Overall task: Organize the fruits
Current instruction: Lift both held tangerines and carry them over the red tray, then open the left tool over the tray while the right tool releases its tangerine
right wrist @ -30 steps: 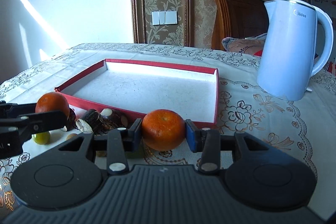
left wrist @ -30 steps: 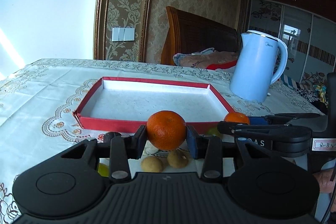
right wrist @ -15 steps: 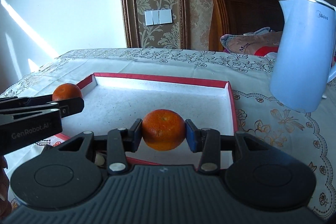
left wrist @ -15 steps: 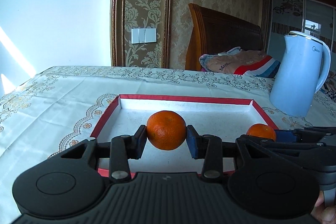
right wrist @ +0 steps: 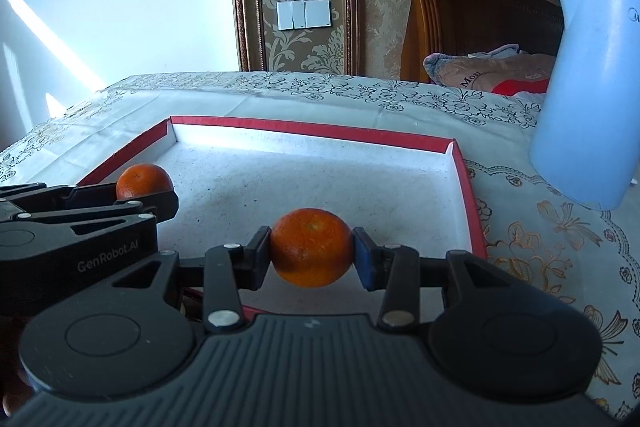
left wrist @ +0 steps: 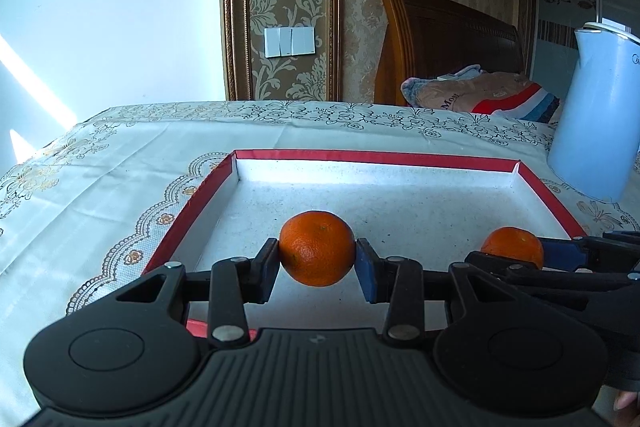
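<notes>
My left gripper (left wrist: 317, 261) is shut on an orange (left wrist: 317, 247) and holds it over the near left part of the red tray (left wrist: 188, 209), whose white floor is bare. My right gripper (right wrist: 312, 255) is shut on a second orange (right wrist: 311, 247) over the near middle of the same tray (right wrist: 466, 195). The right gripper with its orange (left wrist: 513, 245) shows at the right of the left wrist view. The left gripper with its orange (right wrist: 142, 181) shows at the left of the right wrist view.
A pale blue electric kettle (left wrist: 598, 115) stands on the lace tablecloth (left wrist: 100, 163) just right of the tray; it also shows in the right wrist view (right wrist: 592, 95). A wooden headboard (left wrist: 448, 43) and bedding lie behind the table.
Both grippers have moved forward and up with their oranges, from in front of the tray's near wall to over its floor. The loose fruits on the cloth have dropped out of view.
</notes>
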`<state>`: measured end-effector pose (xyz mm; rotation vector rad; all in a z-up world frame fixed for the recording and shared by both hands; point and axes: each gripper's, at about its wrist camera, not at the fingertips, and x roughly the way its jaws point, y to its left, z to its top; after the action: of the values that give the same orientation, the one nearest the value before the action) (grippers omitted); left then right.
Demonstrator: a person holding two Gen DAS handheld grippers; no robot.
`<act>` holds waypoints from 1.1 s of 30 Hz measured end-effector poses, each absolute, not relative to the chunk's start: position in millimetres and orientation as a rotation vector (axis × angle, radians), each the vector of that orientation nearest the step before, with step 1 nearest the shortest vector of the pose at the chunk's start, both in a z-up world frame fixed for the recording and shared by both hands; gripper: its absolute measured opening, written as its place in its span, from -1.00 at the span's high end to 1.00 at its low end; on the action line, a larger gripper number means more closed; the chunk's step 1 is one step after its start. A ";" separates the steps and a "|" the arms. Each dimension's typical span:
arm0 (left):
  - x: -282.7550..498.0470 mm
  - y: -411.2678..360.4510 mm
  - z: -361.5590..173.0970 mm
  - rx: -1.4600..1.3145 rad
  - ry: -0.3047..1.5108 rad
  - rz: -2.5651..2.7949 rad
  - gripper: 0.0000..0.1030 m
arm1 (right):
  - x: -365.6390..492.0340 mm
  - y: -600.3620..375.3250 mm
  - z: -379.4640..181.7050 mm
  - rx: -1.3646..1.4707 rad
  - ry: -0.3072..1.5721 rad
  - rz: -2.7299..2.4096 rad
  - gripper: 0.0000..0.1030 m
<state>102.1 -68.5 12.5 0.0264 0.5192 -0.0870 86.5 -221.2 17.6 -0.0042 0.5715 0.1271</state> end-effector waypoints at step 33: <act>105.5 -75.5 -5.9 0.062 0.567 -0.085 0.11 | 90.1 -223.4 2.4 0.039 0.605 0.133 0.20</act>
<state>105.5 -75.5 -5.9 0.0616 0.5673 -0.0854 90.1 -223.4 2.4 0.0386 0.6053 0.1335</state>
